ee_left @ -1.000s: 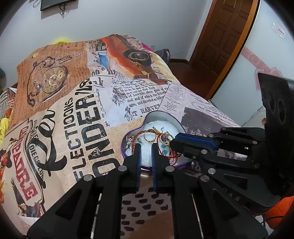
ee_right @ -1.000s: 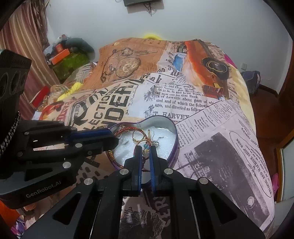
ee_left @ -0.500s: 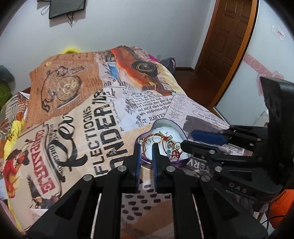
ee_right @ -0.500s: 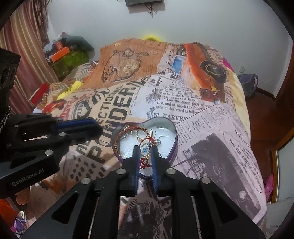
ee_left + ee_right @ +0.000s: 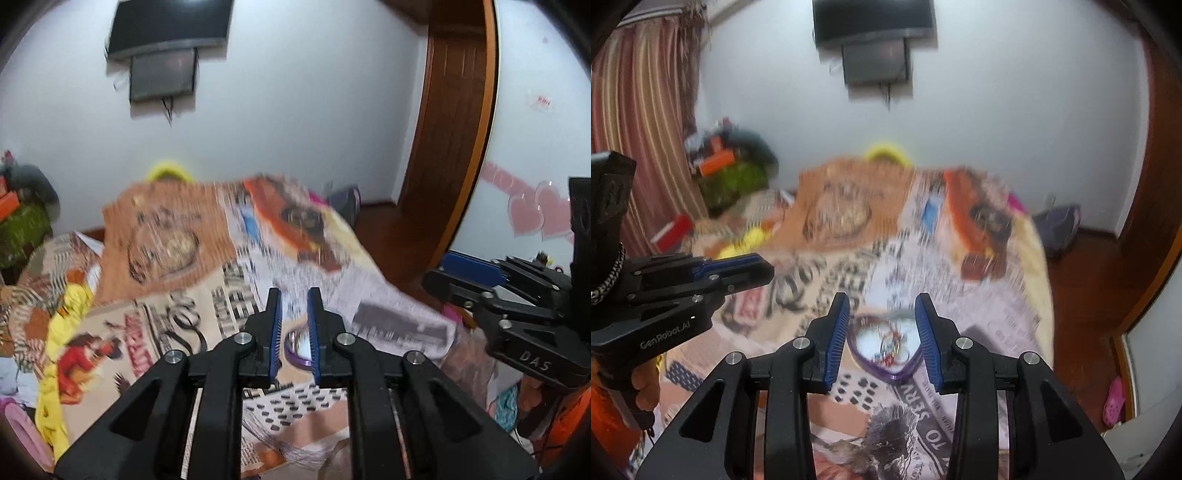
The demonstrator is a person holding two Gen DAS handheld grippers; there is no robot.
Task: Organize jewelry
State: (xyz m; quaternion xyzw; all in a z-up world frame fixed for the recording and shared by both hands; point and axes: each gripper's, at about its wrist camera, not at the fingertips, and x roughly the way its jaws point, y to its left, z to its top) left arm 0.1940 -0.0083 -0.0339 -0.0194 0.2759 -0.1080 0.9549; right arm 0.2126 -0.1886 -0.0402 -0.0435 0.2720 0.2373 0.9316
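Note:
A purple heart-shaped tin [image 5: 892, 373] lies on the printed bedspread and holds a tangle of red, gold and blue jewelry [image 5: 891, 343]. My right gripper [image 5: 882, 299] is open and empty, raised above and behind the tin. My left gripper [image 5: 294, 295] is empty with its jaws a narrow gap apart; a sliver of the tin [image 5: 295, 360] shows between its fingers. Each gripper shows at the side of the other's view: the right one [image 5: 469, 266], the left one [image 5: 738, 264]. Both views are motion-blurred.
The bedspread [image 5: 979, 295] with newspaper and car prints covers the bed. Cluttered bags and boxes [image 5: 727, 173] sit at the far left by a striped curtain. A wooden door [image 5: 454, 147] and floor lie to the right. A wall-mounted screen [image 5: 875, 22] hangs behind.
Both grippers have pulled back and up from the tin. The right gripper has opened wide. The left gripper's jaws have parted slightly. The jewelry stays in the tin.

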